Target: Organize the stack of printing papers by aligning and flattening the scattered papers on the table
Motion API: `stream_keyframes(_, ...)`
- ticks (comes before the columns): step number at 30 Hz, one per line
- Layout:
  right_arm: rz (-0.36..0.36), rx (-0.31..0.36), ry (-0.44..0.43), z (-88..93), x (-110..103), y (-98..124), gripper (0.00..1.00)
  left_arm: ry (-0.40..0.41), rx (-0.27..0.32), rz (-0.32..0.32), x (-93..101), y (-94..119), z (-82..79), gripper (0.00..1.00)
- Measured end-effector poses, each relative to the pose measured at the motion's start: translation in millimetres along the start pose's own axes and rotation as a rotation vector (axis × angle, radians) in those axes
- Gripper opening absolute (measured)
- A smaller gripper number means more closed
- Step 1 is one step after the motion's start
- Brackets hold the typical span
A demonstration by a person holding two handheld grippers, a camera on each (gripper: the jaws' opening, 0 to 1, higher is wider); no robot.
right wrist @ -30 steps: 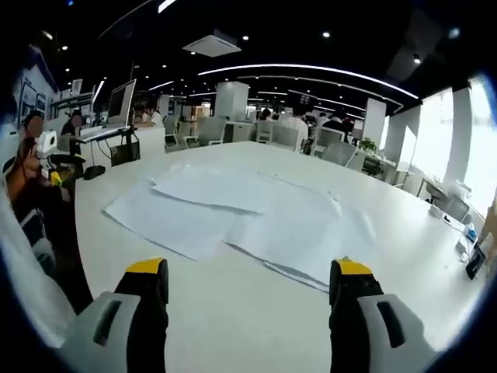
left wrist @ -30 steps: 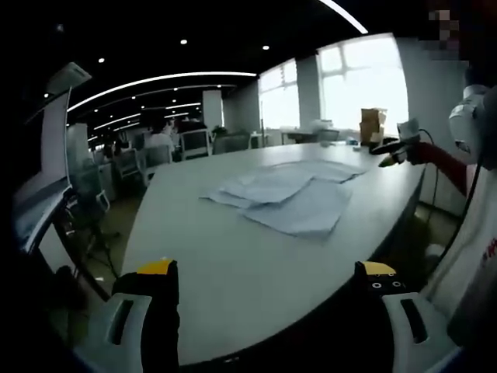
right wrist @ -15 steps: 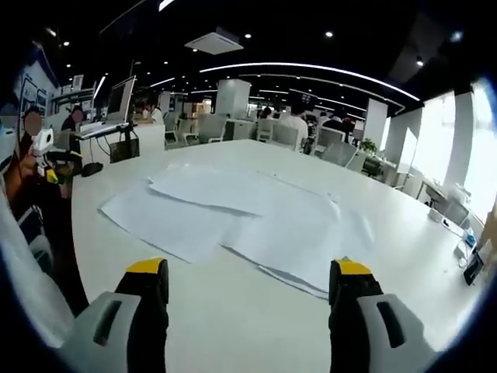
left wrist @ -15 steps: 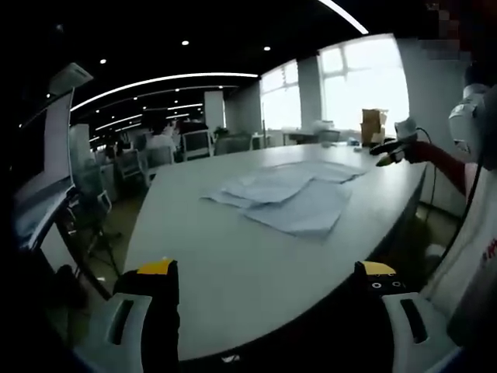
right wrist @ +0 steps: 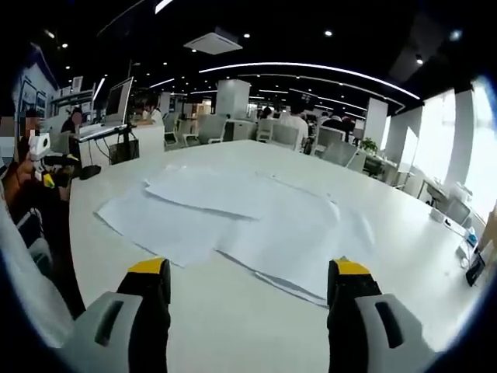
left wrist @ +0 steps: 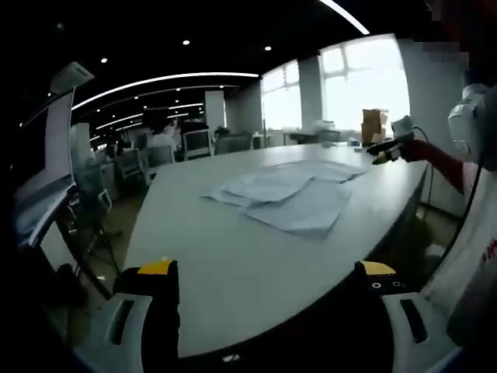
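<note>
Several white printing papers [left wrist: 291, 194] lie scattered and overlapping on the large white table [left wrist: 217, 264]. In the right gripper view the papers [right wrist: 233, 217] spread across the table [right wrist: 233, 326] just beyond the jaws. My left gripper [left wrist: 268, 272] stands open over the table's near edge, well short of the sheets. My right gripper [right wrist: 246, 272] is open too, its yellow-tipped jaws wide apart above bare table in front of the nearest sheet. In the left gripper view the right gripper [left wrist: 388, 145] appears far off at the right, held by a hand.
Cardboard boxes [left wrist: 373, 124] stand at the far end of the table by the bright windows. Office chairs [left wrist: 155, 155], desks and a monitor [right wrist: 120, 101] ring the table. Seated people [right wrist: 295, 124] fill the background. A small dark object [right wrist: 474, 264] lies at the table's right edge.
The right gripper view has crept a little closer to the papers, which sit slightly lower and to the left. The left gripper view has hardly shifted. Both grippers stay open.
</note>
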State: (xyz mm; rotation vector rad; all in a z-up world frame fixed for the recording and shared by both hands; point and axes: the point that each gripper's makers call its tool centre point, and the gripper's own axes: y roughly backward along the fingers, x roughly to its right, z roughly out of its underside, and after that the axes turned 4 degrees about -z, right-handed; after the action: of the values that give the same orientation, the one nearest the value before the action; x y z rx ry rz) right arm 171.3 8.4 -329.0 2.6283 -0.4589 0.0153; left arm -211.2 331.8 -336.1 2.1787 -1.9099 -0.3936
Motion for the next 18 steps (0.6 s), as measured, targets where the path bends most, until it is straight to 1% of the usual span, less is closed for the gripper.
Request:
stream_keyframes(9,-0.002,0.001,-0.005,-0.3,1.7,-4.7,0.78,0.001,0.007,0.001,0.7,0.4,-2.7,0.96)
stream_keyframes(18,-0.002,-0.004,-0.005,-1.0,4.9,-9.0,0.78,0.002,0.003,-0.004,0.3,0.8,-1.4,0.96)
